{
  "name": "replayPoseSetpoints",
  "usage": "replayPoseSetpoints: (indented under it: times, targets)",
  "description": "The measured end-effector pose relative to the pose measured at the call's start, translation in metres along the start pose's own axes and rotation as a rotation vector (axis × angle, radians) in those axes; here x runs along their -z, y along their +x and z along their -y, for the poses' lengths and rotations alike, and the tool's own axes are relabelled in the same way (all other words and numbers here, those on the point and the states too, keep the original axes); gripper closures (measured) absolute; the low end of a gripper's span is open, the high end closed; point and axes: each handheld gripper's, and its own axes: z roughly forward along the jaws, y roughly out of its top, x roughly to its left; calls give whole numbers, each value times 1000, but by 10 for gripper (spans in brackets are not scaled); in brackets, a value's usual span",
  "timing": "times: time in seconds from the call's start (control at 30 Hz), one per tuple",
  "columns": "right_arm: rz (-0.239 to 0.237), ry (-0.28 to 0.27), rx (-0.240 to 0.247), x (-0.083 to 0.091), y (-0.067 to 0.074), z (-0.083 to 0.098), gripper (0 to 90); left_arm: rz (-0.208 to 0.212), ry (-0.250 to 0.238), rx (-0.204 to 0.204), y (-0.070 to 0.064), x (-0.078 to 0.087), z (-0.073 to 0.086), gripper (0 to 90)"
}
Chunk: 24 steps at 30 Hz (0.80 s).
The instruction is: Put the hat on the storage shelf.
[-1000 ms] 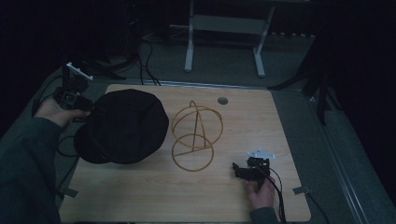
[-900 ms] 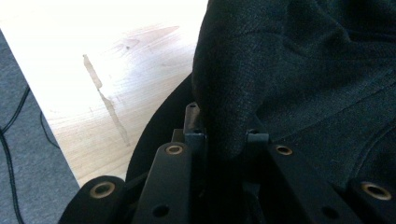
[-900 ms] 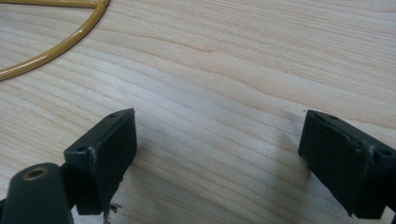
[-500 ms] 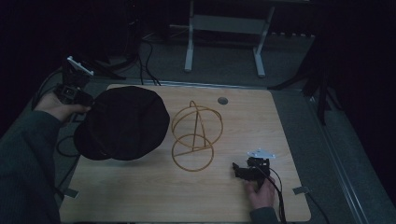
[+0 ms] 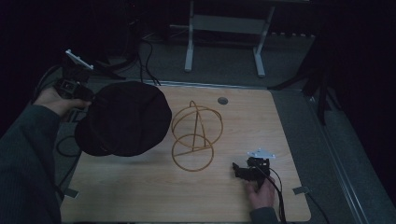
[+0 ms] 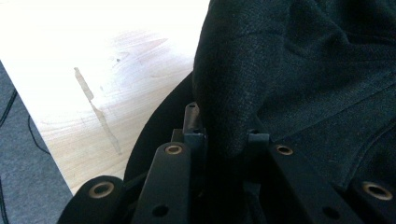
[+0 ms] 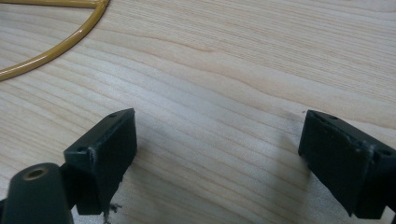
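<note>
A black cloth hat hangs at the table's left side, lifted by its edge. My left gripper is shut on that edge; in the left gripper view the dark fabric is pinched between the jaws of my left gripper. A yellow wire stand of hoops sits at the table's middle, right of the hat. My right gripper rests on the wood near the front right, held by a hand. In the right gripper view my right gripper stands open with bare wood between its fingers, and a piece of the yellow wire curves at top left.
The wooden table has a small round grommet near its far edge. Grey floor and cables lie to the left, and a white desk frame stands behind the table. Tape tabs mark the front corners.
The left hand and the hat have shifted slightly; the hat hangs a little differently. The right gripper has stayed where it was.
</note>
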Motion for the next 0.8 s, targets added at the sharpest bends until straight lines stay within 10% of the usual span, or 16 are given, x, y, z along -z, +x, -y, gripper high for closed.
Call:
replayPoseSetpoints:
  times: [0.8]
  targets:
    - [0,-1,-1,0,0,0,114,48,-44,-1,-14,11,-20,773]
